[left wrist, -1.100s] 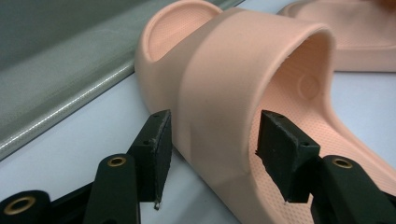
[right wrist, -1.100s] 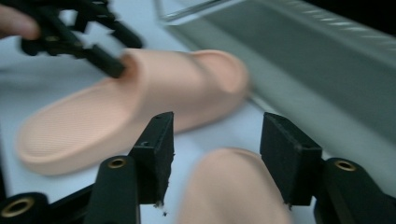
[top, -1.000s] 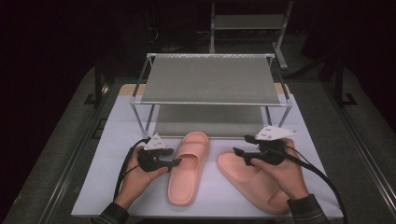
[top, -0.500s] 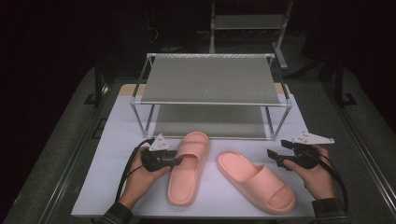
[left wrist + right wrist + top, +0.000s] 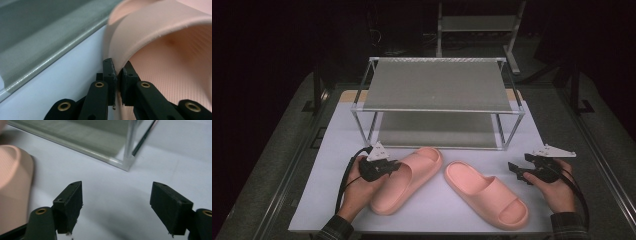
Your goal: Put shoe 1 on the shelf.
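Observation:
Two pink slippers lie on the white mat [image 5: 332, 150] in front of a two-tier metal rack [image 5: 437, 85]. My left gripper [image 5: 395, 168] is shut on the strap edge of the left slipper [image 5: 412, 175]. In the left gripper view, its jaws pinch the thin rim of that strap [image 5: 155, 32] at the gripper [image 5: 117, 75]. The right slipper [image 5: 487, 195] lies free, its toe toward the near right. My right gripper [image 5: 518, 173] hovers open just right of it, holding nothing. The right gripper view looks past my right gripper [image 5: 117, 202] at bare mat, with the slipper's edge [image 5: 12, 182] at the left.
The rack's lower shelf [image 5: 437, 130] sits just behind the slippers, and its front right leg [image 5: 130, 142] stands close ahead of my right gripper. A grey table border [image 5: 287, 165] surrounds the mat. Another metal frame [image 5: 477, 25] stands in the dark beyond.
My right gripper has left the right slipper, moved right and now stands open. The left slipper has turned slightly, toe to the right, in my left gripper's hold.

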The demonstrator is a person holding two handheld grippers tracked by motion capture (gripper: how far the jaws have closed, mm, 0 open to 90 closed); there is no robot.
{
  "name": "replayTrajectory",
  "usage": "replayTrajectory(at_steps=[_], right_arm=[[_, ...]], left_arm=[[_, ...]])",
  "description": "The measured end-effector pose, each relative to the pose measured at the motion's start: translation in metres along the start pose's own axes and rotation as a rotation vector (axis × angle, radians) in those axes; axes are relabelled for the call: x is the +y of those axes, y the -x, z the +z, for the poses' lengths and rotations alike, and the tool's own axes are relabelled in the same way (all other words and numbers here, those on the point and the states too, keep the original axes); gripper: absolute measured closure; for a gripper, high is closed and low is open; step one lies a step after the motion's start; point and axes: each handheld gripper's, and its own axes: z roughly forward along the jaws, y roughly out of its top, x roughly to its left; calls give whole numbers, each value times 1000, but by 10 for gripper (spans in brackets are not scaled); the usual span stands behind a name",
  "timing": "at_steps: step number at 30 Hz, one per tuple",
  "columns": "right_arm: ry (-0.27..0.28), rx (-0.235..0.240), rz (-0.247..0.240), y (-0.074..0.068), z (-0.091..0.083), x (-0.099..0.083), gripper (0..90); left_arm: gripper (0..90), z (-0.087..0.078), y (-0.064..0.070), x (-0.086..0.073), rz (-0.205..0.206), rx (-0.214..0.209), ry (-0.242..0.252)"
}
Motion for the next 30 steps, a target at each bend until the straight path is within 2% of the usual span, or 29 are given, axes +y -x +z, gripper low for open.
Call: replayTrajectory(at_steps=[4, 5, 13, 17, 25, 30], right_arm=[[-30, -16, 6, 5, 3, -6, 234], [-37, -21, 4, 6, 4, -7, 233], [-87, -21, -3, 7, 13, -13, 211], [-109, -27, -20, 5, 16, -12, 195], [-113, -26, -18, 5, 16, -12, 191], [-113, -25, -16, 5, 16, -12, 191]], left_arm=[[842, -7, -2, 3, -3, -8, 9], [843, -8, -3, 3, -14, -16, 18], [845, -21, -7, 12, -38, -117, 77], [845, -32, -8, 25, -8, -118, 90], [846, -65, -21, 57, -16, -139, 150], [846, -84, -31, 77, -13, -134, 174]])
